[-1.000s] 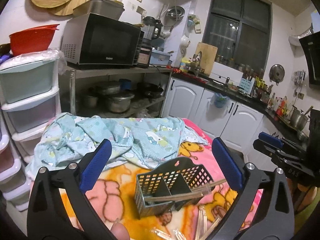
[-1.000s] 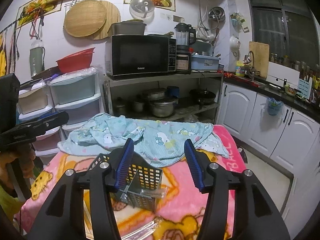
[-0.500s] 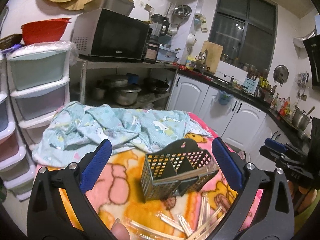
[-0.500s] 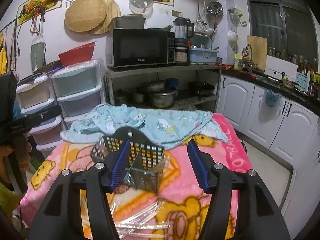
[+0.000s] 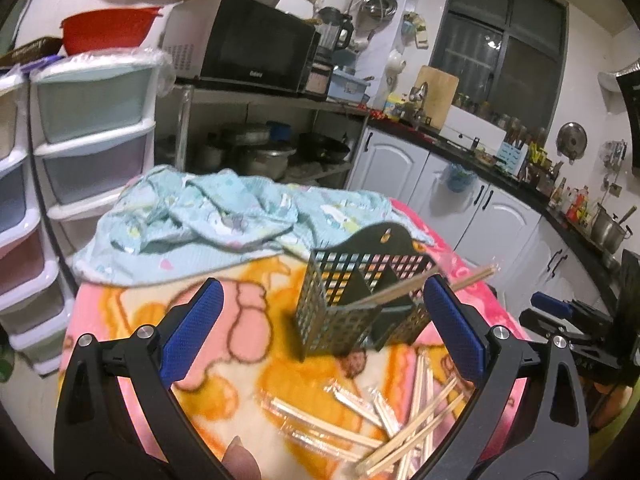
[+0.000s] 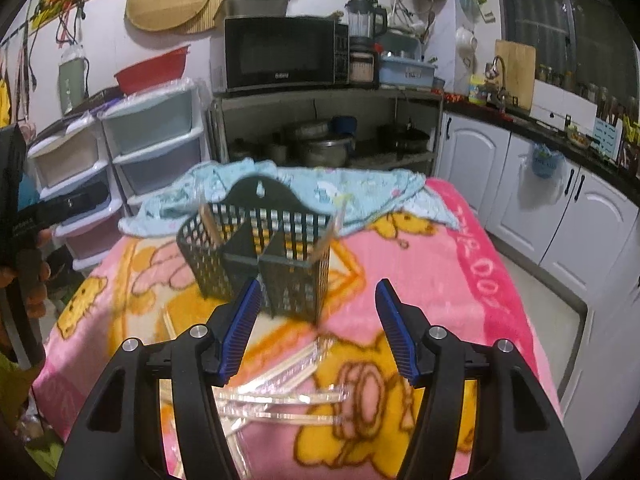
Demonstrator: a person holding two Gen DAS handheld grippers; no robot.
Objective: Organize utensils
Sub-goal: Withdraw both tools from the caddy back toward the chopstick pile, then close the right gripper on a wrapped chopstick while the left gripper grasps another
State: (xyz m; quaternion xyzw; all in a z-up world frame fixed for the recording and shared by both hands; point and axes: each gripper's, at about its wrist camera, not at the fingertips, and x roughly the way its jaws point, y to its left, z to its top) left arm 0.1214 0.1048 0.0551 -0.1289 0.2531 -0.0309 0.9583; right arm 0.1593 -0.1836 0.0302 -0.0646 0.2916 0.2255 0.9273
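Observation:
A dark perforated utensil caddy (image 5: 362, 300) stands on a pink and orange cartoon blanket (image 5: 248, 344); it also shows in the right wrist view (image 6: 260, 256). A pair of wrapped chopsticks (image 5: 424, 284) leans out of its compartments. Several more wrapped chopsticks (image 5: 384, 416) lie loose on the blanket in front of the caddy, also in the right wrist view (image 6: 280, 392). My left gripper (image 5: 324, 336) is open and empty, above the blanket near the caddy. My right gripper (image 6: 318, 324) is open and empty, just in front of the caddy.
A crumpled light blue cloth (image 5: 224, 216) lies at the blanket's far end. Plastic drawer units (image 5: 88, 140) stand to the left, a metal shelf with a microwave (image 6: 280, 54) and pots behind, white cabinets (image 6: 560, 208) to the right.
Both grippers have pulled back and up from the caddy, bringing the loose chopsticks on the blanket into view. Both stay open and empty.

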